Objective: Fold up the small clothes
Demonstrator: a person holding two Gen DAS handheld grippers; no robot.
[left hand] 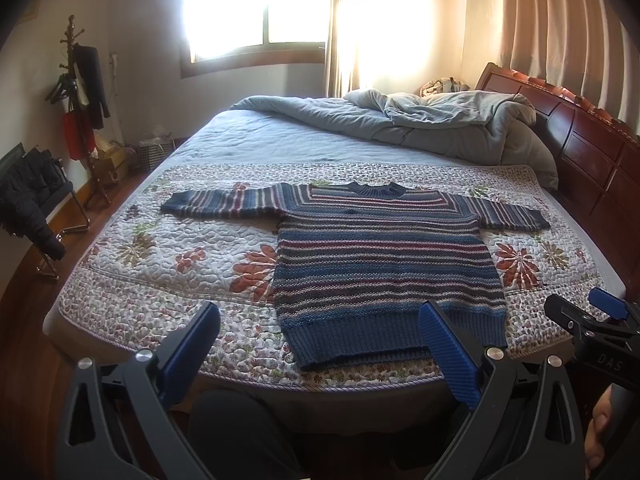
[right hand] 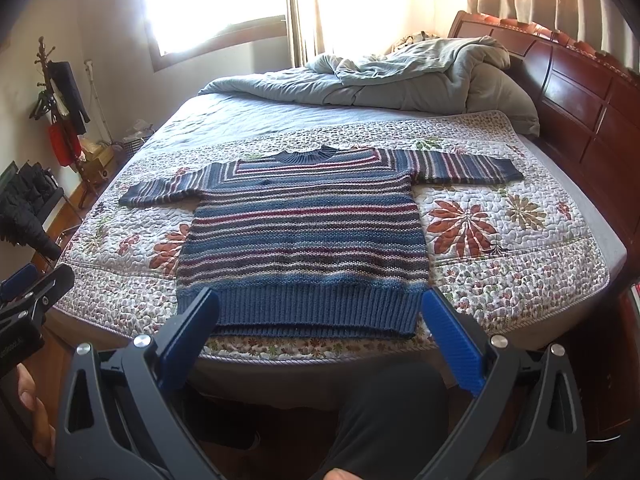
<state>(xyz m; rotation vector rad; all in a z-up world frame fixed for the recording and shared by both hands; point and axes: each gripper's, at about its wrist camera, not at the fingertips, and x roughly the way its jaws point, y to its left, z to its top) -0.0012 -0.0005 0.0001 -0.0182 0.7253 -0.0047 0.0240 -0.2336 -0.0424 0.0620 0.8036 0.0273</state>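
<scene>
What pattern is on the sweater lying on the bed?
Horizontal blue, maroon and pale stripes on the sweater; clearest in the right wrist view.

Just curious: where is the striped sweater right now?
The striped sweater lies flat, sleeves spread, on the floral quilt at the bed's near edge, ahead of both open grippers.

Floral quilt [left hand: 168,248] across near half of bed. Rumpled grey duvet [left hand: 420,120] upper centre. Wooden headboard [left hand: 580,152] right. Coat rack [left hand: 80,92] left, bright window [left hand: 256,4] top.
</scene>
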